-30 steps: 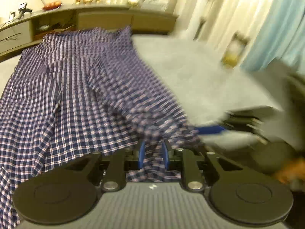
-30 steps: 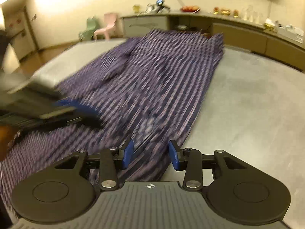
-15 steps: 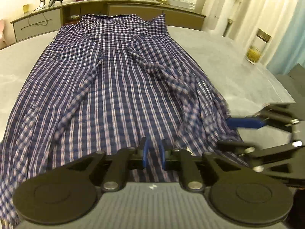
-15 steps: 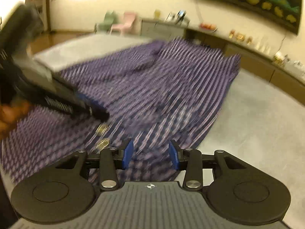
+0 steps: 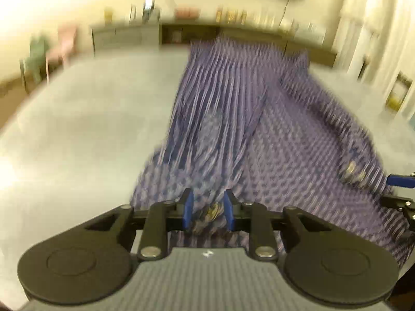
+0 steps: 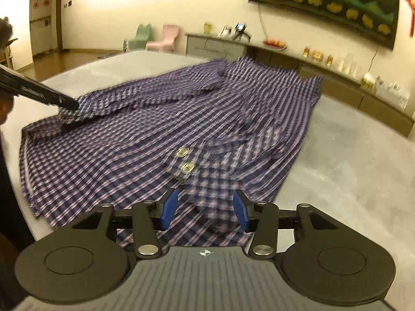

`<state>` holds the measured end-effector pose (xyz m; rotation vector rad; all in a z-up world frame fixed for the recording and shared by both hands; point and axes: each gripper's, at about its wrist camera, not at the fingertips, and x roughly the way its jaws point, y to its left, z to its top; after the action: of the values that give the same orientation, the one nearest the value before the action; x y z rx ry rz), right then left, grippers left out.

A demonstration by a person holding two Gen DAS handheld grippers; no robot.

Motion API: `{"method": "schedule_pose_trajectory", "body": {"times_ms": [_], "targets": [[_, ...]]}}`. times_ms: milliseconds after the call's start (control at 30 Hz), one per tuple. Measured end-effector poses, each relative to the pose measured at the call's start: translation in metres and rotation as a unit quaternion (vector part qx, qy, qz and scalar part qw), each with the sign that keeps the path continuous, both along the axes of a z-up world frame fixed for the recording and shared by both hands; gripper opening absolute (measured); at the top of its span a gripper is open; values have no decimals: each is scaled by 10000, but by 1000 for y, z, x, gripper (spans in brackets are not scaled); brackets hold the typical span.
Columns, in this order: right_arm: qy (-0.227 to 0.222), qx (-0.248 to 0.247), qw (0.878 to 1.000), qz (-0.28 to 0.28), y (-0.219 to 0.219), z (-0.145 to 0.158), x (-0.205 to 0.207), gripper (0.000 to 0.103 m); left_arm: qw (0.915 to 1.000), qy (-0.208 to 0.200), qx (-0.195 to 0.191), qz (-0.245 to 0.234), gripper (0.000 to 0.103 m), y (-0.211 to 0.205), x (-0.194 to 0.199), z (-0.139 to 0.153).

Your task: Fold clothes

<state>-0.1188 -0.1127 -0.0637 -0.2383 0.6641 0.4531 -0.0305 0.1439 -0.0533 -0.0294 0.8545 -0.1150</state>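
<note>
One purple-and-white checked cotton shirt lies spread on the grey table. The left gripper pinches a bunched sleeve end at the near left. The right gripper stands wide open over the near cuff, beside two metal buttons.

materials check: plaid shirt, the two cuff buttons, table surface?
Plaid shirt: thin woven fabric, likely cotton or a blend, matte; it drapes and creases softly. Cuff buttons: glossy and pale, plastic or shell, can't tell which; they catch the light. Table: light grey, matte, faintly mottled, possibly stone or laminate. Left gripper pinches a fold of cloth; right gripper is open over the cuff.
</note>
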Motion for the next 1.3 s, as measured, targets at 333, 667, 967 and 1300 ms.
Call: {"method": "schedule_pose_trajectory", "body": {"times_ms": [333,667,967,1300], "targets": [[187,576,9934,-977,-36,7,-47,74,9979,-580,124,245,48,36,-61,28],[33,370,9963,-773,-17,0,-45,74,9701,-566,1736,-1601,55,-50,-27,0],[231,370,9948,-920,-25,-12,-48,74,9908,-479,555,-1141,4,-43,-15,37],[213,422,9945,-935,-31,-11,-51,75,9915,-22,427,-1230,24,-50,-31,20]]}}
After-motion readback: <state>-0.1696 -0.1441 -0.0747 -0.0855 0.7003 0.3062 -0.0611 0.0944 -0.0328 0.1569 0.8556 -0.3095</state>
